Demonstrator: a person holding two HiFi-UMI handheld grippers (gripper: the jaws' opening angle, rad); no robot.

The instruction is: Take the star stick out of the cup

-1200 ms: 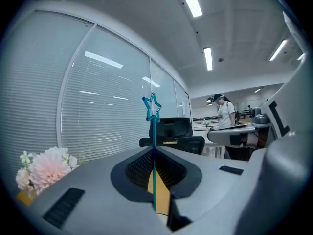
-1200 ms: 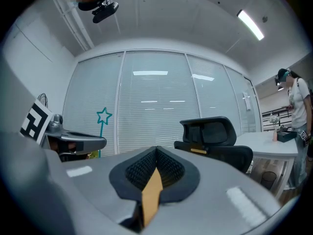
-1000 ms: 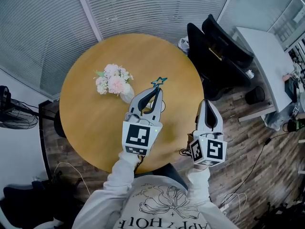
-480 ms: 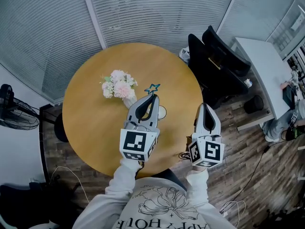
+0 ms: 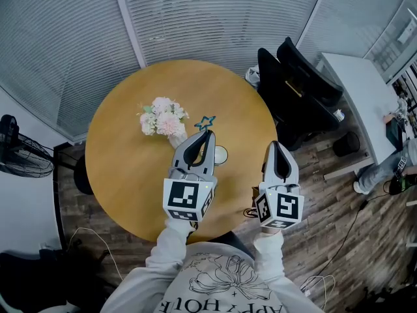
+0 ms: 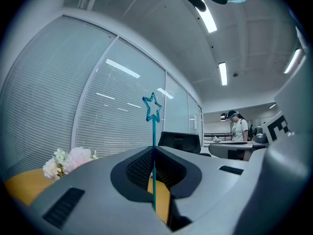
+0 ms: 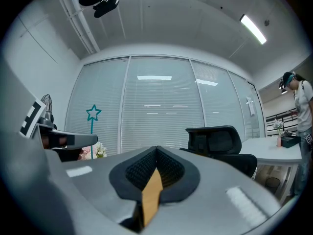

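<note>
The round wooden tabletop [image 5: 124, 175] carries the cup [image 5: 220, 154], a small white one that stands toward the edge nearest the person. Two black chairs [image 5: 293, 90] stand off the tabletop, beyond the cup and to its right in the head view.

The left hand-held gripper [image 5: 209, 134] lies level over the tabletop, just to the left of the cup, its body overlapping the cup's rim as seen from above. Its jaws are drawn almost together and pinch the thin stem of the star stick [image 5: 206, 122]. In the left gripper view the stem runs straight up through the narrow slit where the left hand-held gripper [image 6: 154, 150] meets, and the star stick [image 6: 152, 112] stands upright with its outlined teal star well above the jaw tips. The lower end of the stem drops out of sight behind the jaws, so whether it has cleared the cup cannot be told.

The right hand-held gripper [image 5: 275, 145] hangs level to the right of the cup, at the rim of the tabletop. Its jaws are closed tip to tip with nothing between them; the right gripper view shows the right hand-held gripper [image 7: 156, 149] empty, with only the tabletop's tan colour behind the gap.

A bunch of pink and white flowers [image 5: 162, 117] sits on the tabletop beyond the cup and to its left.
</note>
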